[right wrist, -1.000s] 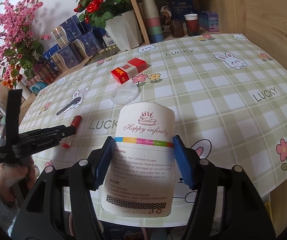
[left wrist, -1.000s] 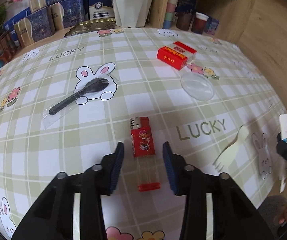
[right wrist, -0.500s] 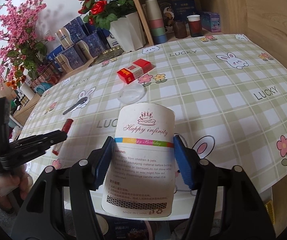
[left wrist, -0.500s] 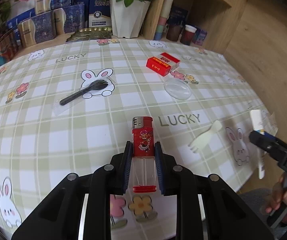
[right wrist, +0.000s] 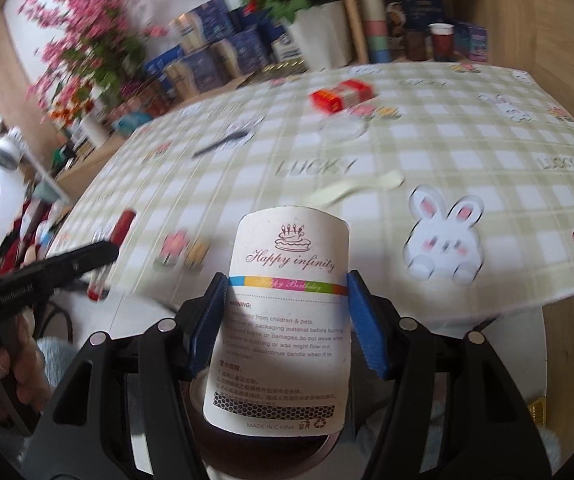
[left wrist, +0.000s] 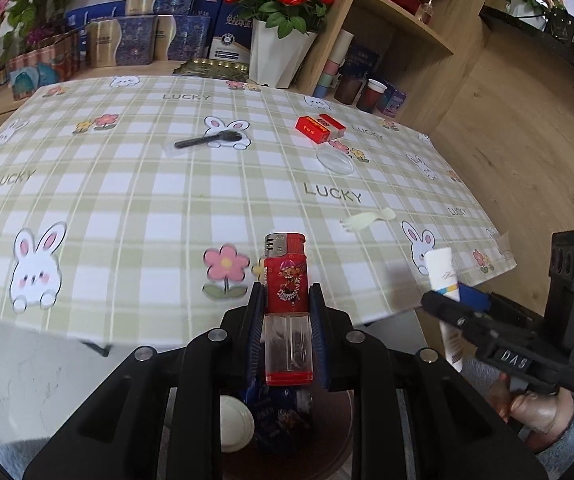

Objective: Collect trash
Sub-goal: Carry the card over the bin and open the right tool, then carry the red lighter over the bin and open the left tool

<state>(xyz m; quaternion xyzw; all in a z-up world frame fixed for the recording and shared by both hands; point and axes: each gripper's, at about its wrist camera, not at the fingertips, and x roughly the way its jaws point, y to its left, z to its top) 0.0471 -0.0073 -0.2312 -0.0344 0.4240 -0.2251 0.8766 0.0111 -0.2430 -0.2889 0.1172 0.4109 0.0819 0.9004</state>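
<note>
One lighter (left wrist: 287,304), one wrapper (right wrist: 287,320) (both clamped), two forks.

One red lighter (left wrist: 287,312) sits between the fingers of one gripper (left wrist: 287,320), and one candle packet (right wrist: 287,320) sits in the other gripper (right wrist: 287,324). On the table (left wrist: 127,200) lie one black fork (left wrist: 207,140) toward the far edge, one pale fork (left wrist: 367,220) near the near edge, one red box (left wrist: 319,128) and one clear lid (left wrist: 335,160).
</note>
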